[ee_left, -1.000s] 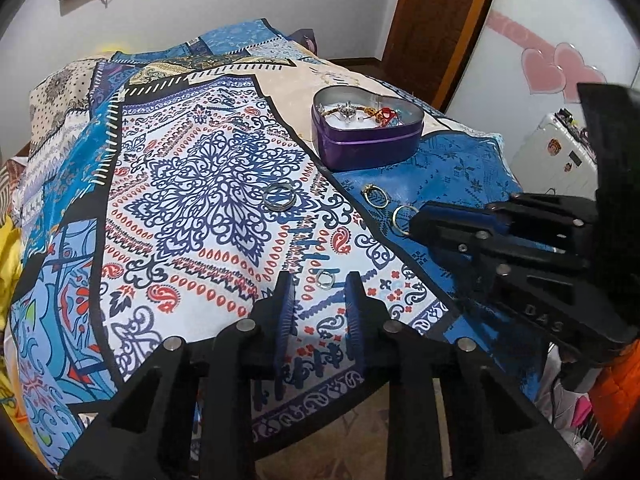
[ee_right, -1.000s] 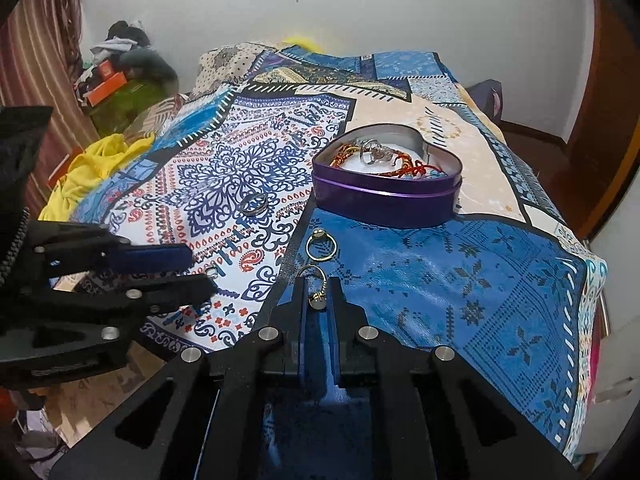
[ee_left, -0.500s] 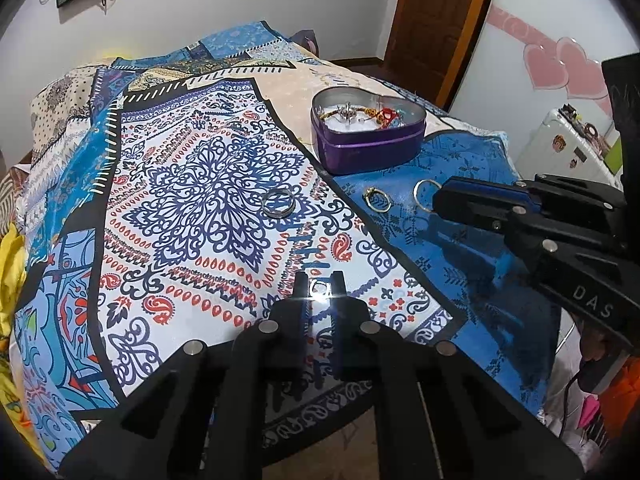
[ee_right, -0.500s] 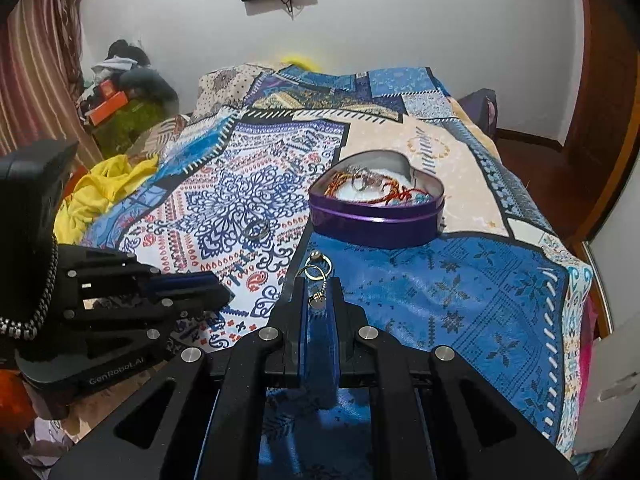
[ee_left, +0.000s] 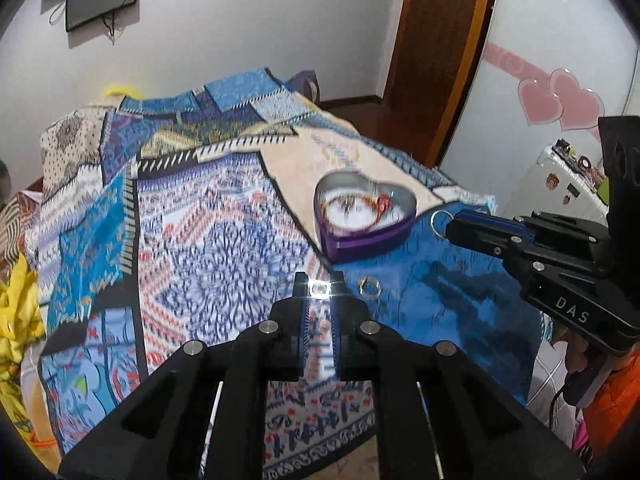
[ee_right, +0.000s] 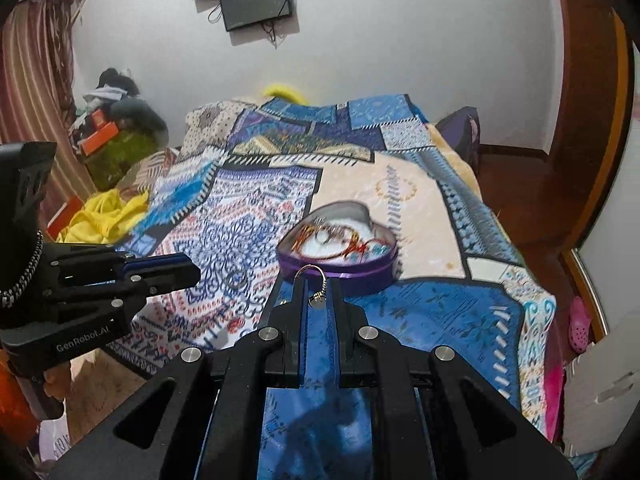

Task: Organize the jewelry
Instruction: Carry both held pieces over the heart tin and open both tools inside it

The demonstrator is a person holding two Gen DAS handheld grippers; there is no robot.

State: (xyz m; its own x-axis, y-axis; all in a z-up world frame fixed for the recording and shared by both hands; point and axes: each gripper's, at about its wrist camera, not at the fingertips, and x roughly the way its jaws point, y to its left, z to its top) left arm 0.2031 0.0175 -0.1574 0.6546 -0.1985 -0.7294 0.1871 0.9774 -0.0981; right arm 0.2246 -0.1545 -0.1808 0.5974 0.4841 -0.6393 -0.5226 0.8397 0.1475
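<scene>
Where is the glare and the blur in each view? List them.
Left wrist view: bright glare on the small ring held by the left gripper; heart-shaped tin and bedspread motion-blurred. Right wrist view: tin smeared, hoop earring in the right gripper fairly sharp.

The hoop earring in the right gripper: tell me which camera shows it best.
The right wrist view: the hoop earring sits close, pinched at the right gripper tips, its small dangling bead visible. The left wrist view shows only a thin ring poking past those tips, near the heart tin.
</scene>
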